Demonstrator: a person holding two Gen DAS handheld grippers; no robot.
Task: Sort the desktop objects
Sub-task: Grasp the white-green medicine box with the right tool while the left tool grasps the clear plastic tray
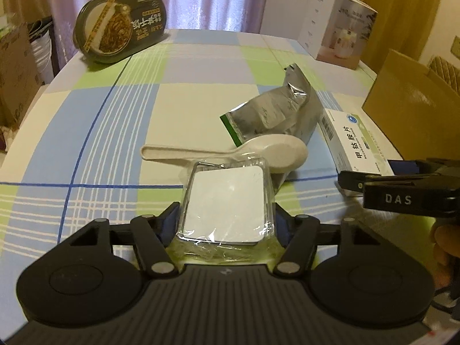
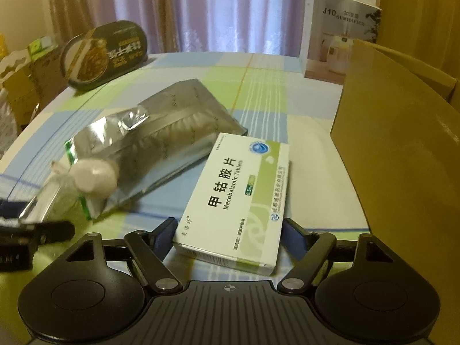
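Note:
My left gripper is shut on a small white square box in clear plastic wrap, held just above the checked tablecloth. A white spoon lies right behind it and touches a silver foil pouch. My right gripper has its fingers against both long sides of a white and green tablet box, shut on its near end. That box rests partly on the pouch. The left gripper appears blurred at the left edge of the right wrist view.
A dark oval meal box leans at the far left of the table. A white humidifier carton stands at the far right. A tall brown cardboard box stands close on the right. Cardboard boxes sit beyond the table's left edge.

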